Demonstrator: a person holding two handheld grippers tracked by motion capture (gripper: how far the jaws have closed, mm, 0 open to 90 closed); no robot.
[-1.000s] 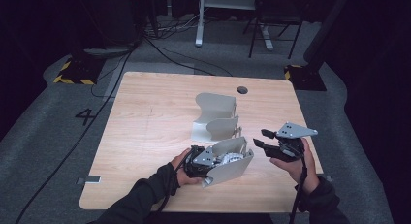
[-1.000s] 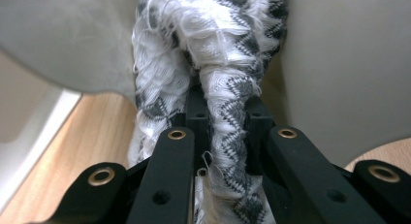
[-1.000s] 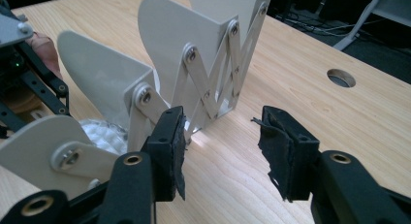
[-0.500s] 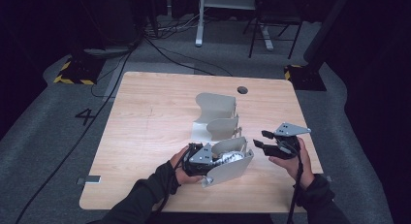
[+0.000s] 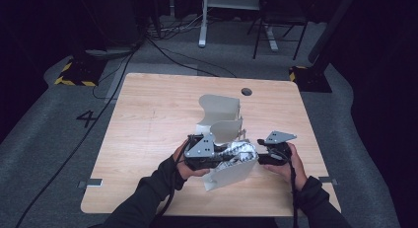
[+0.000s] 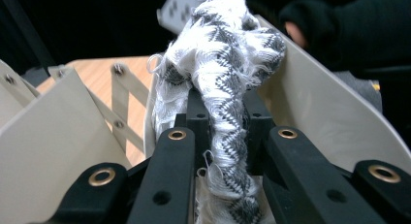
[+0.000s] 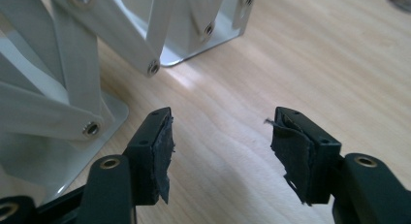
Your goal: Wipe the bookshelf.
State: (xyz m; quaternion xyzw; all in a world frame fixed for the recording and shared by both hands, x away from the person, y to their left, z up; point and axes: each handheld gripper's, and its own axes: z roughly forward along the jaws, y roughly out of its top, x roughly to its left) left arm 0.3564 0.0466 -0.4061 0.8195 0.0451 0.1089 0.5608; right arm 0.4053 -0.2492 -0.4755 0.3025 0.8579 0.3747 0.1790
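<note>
The left hand-held gripper [image 5: 231,156] is clamping a zigzag cloth [image 6: 228,83], holding it over the near panel of the grey folding rack [image 5: 224,117] on the surface [image 5: 148,119]. The right hand-held gripper [image 7: 220,149] is standing empty beside the rack, its jaws having just been opening. Step judged: draping the cloth. Next: the right takes the free end.

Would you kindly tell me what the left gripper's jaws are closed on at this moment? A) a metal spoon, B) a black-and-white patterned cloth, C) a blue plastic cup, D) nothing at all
B: in the left gripper view, the left gripper pinches a black-and-white patterned cloth between its jaws.
</note>
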